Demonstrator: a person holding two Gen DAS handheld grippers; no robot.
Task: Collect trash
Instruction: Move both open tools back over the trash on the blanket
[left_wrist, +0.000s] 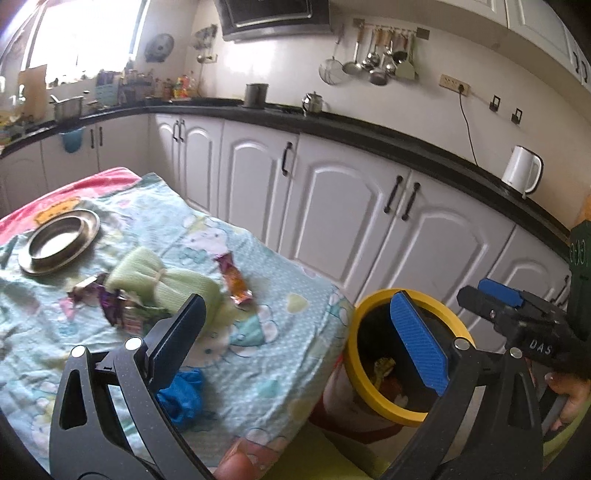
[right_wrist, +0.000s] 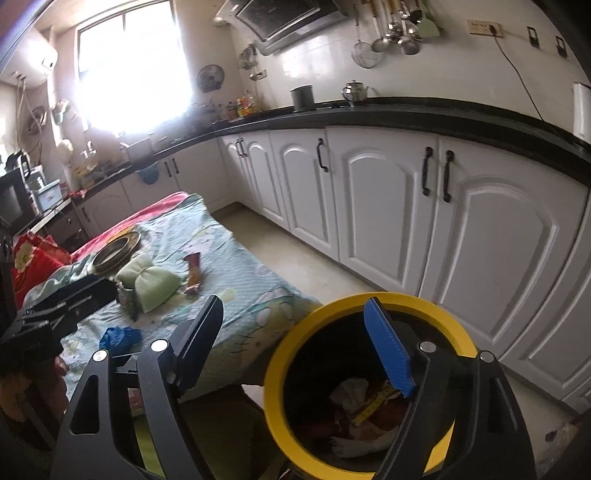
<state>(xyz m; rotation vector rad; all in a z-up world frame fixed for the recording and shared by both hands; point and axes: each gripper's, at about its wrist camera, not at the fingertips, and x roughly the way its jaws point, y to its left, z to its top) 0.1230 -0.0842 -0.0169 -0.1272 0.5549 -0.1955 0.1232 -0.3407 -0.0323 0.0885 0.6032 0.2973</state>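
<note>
Both my grippers are up by the bin right now. The left gripper (left_wrist: 303, 332) has its jaws spread wide with nothing between them, hanging over the corner of the tabletop (left_wrist: 266, 354) with its cartoon-print cloth. The right gripper (right_wrist: 295, 343) also has its jaws well apart and empty, sitting right above the yellow-rimmed trash bin (right_wrist: 280, 369), which stands on the floor just beside the tabletop corner. Looking down into the bin I can see crumpled wrappers (right_wrist: 365, 402) lying at the bottom. Still on the cloth: an orange snack wrapper (left_wrist: 234, 278) lying flat, a crinkled purple wrapper pile (left_wrist: 110, 302) touching the near end of a green tied cloth bundle (left_wrist: 162, 280), and a blue crumpled bag (left_wrist: 184, 395) near the front edge, partly hidden behind my left finger. There's also a metal dish (left_wrist: 59, 242) farther back, well apart from the trash. From the left view I can see the right gripper's blue pads off to the side, near the bin.
</note>
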